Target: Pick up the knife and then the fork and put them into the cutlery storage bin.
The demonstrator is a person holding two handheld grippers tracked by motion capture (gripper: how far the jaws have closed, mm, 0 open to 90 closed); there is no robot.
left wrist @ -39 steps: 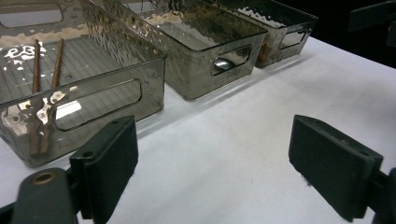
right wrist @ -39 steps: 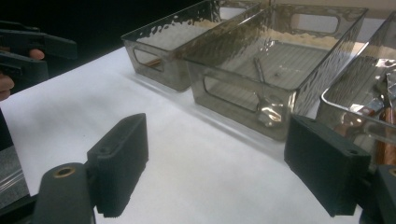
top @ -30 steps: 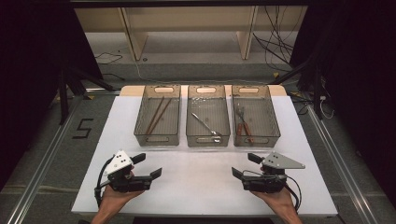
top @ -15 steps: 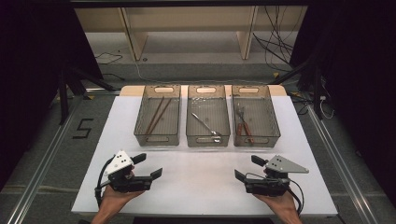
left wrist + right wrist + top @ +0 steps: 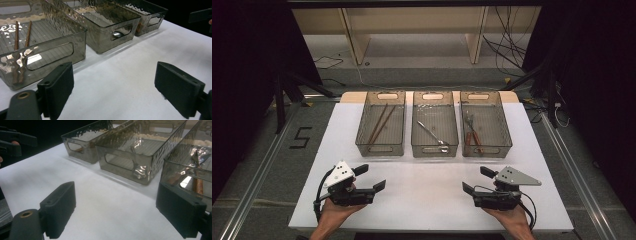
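Smoky clear plastic: three bins sit side by side across the far half of a white bench [image 5: 427, 200], w/ a person's two hand-held tools parked low at the near edge. Left tool [image 5: 371, 178] and right tool [image 5: 475, 180] both rest w/ jaws spread wide, nothing between them, each pointing inward toward the bench's middle. Left bin [image 5: 381, 123] holds a pair of brown chopsticks [image 5: 380, 124], long axis running near-to-far w/ a slight lean, tips toward the far right. Middle bin [image 5: 434, 124] holds a metal spoon [image 5: 432, 133] lying diagonally, bowl at the near right. Right bin [image 5: 485, 123] holds a wood-handled fork [image 5: 472, 132], handle toward the near wall, tines pointing away. All three bins lie straight ahead of the tools, well apart from them, w/ bare bench between. Left gripper view puts the chopstick bin closest, just beyond the jaws; right gripper view does likewise for the fork bin. Judging by that, left hand is better placed for the chopsticks, right for the fork; the spoon is roughly midway. Any pickup likely means reaching fwd, over a near wall, then down, jaws set across the utensil's length.
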